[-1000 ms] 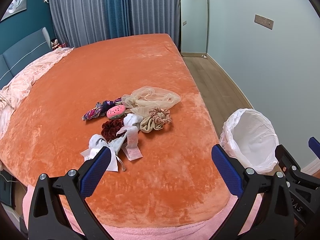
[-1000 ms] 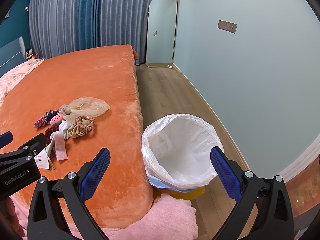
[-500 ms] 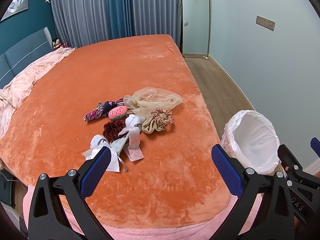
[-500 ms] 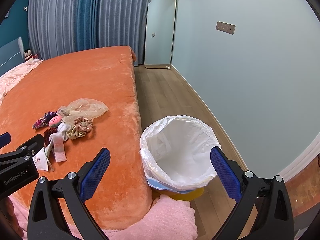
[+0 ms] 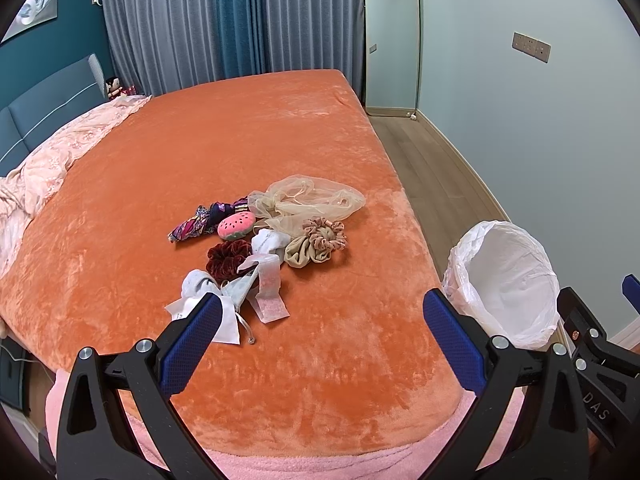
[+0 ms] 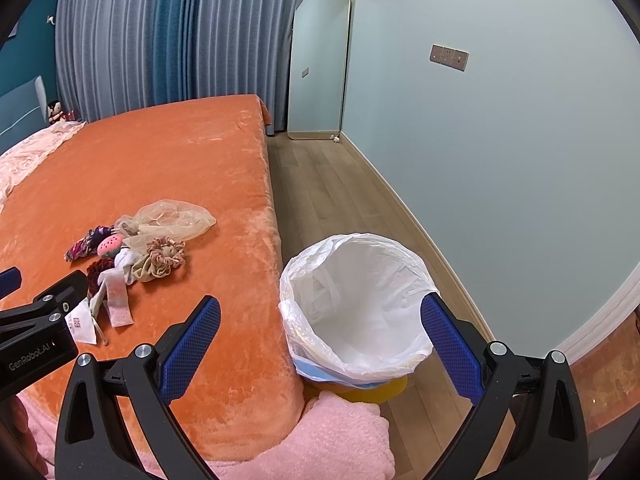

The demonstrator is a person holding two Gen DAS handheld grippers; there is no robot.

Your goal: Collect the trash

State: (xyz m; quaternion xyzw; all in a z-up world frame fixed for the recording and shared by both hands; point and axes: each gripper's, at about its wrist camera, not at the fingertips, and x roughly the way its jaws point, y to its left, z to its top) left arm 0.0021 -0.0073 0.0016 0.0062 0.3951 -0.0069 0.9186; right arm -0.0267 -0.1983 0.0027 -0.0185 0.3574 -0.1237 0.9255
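Note:
A heap of small items lies on the orange bed (image 5: 240,140): a sheer beige mesh bag (image 5: 308,200), pink and tan scrunchies (image 5: 320,240), a dark red scrunchie (image 5: 226,254), a watermelon-shaped pad (image 5: 237,225), a patterned cloth (image 5: 200,222), white socks (image 5: 270,240) and paper wrappers (image 5: 268,296). The same heap (image 6: 136,252) shows in the right wrist view. A bin lined with a white bag (image 6: 356,304) (image 5: 504,280) stands on the floor beside the bed. My left gripper (image 5: 322,320) hangs open just short of the wrappers. My right gripper (image 6: 320,320) is open over the bin's near rim.
A pink towel (image 6: 332,440) hangs over the bed's near corner. Pink bedding (image 5: 52,160) lies at the head end, left. A standing mirror (image 6: 318,64) leans on the far wall. Wooden floor (image 6: 332,188) runs between bed and pale wall.
Both grippers have drifted slightly back from the bed, so the heap and the bin look a little farther off. Nothing was grasped or moved.

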